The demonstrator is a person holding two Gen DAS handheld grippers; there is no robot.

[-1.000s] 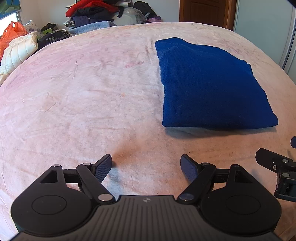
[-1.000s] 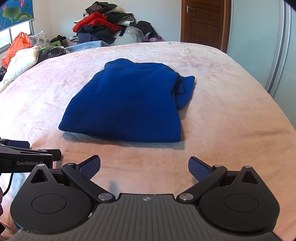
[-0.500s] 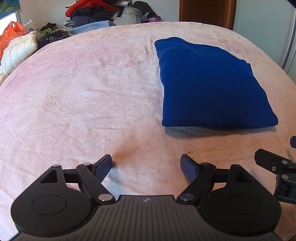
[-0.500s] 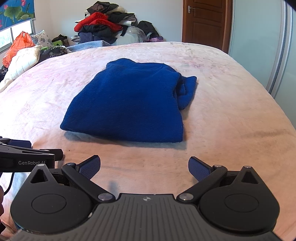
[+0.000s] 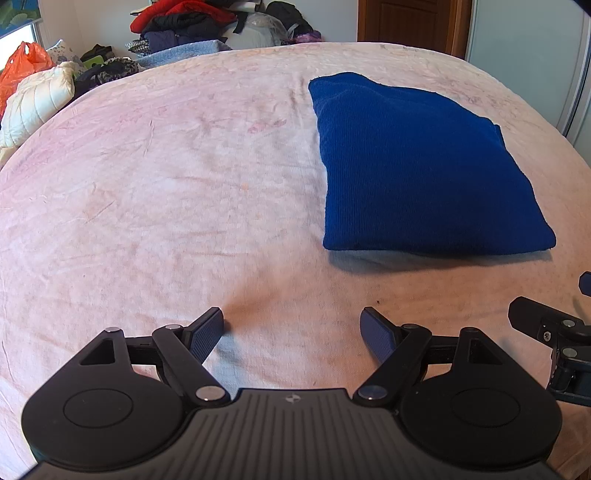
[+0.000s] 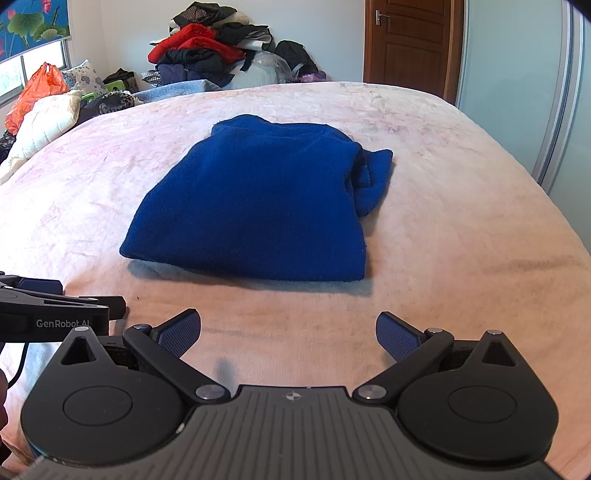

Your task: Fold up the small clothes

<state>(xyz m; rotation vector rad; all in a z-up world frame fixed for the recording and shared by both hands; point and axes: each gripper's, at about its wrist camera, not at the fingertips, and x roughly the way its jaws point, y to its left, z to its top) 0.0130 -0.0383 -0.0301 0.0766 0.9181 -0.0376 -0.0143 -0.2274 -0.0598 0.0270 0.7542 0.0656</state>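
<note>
— Both claws, our left claw [image 5: 291,326] and right claw [image 6: 288,332], hang wide open and empty at the near edge of the bed [image 5: 166,184]. Why?

— We judge the blue sweater [image 6: 258,206] is already folded, lying just beyond; its tucked sleeve, perhaps, peeks out right.

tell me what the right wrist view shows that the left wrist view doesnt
Only the right wrist view shows the sleeve end poking out beside the blue garment, and the door handle. Only the left wrist view shows the wide bare stretch of bed left of the blue garment. Both show the clothes pile, orange bag and open, empty left gripper and right gripper.
</note>
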